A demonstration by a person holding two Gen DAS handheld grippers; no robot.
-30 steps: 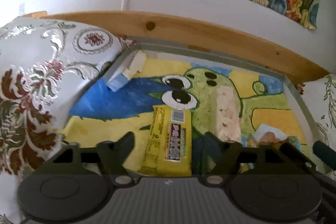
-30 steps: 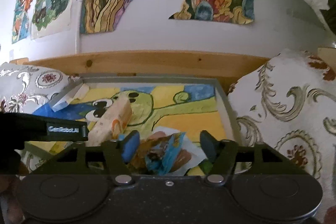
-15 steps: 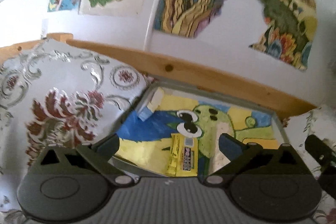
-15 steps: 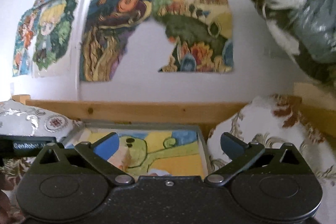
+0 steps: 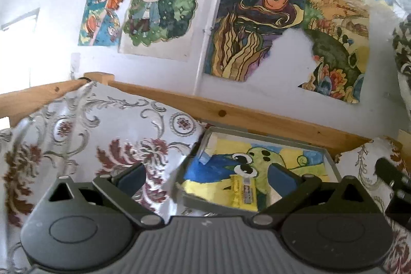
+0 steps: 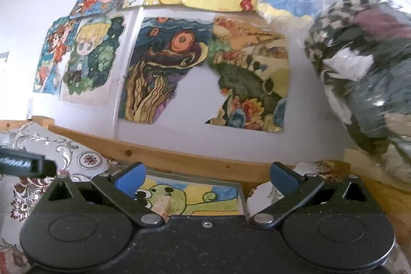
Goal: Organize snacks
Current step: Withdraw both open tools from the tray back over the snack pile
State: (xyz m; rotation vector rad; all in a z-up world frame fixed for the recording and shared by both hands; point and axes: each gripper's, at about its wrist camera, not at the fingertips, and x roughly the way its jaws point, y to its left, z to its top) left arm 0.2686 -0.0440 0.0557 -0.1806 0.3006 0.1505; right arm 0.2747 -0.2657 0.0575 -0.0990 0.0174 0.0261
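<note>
Between my left gripper's (image 5: 205, 176) blue pads nothing is held; the jaws stand wide, and through the gap in the lower middle of the left wrist frame I see the near rim of the grey tray (image 5: 331, 158) with its painted green-creature lining. On that lining lies the yellow snack packet (image 5: 242, 190), lengthwise toward me, just left of my right pad. A small pale block (image 5: 208, 150) sits in the tray's far left corner, against the wall. Left of the tray, a floral cushion (image 5: 84, 135) fills the lower left of the frame, and a second cushion edges in at the lower right beside a dark piece of my other tool.

My right gripper (image 6: 205, 175) is likewise spread wide and empty. Below its pads, in the lower middle of the right wrist frame, only the far part of the tray shows; a pale bar-shaped snack (image 6: 160, 204) peeks up at the bottom edge, mostly hidden by the gripper body. A wooden rail (image 6: 205, 161) runs behind, colourful paintings (image 6: 164, 73) cover the white wall above, and a clear bag of dark fabric (image 6: 367, 73) bulges in the upper right.

Both tools sit high and well apart from the snacks, so I judge I am between placements, or finished. If snacks remain outside the tray, the next move calls for dipping down to find one; none is visible from here
</note>
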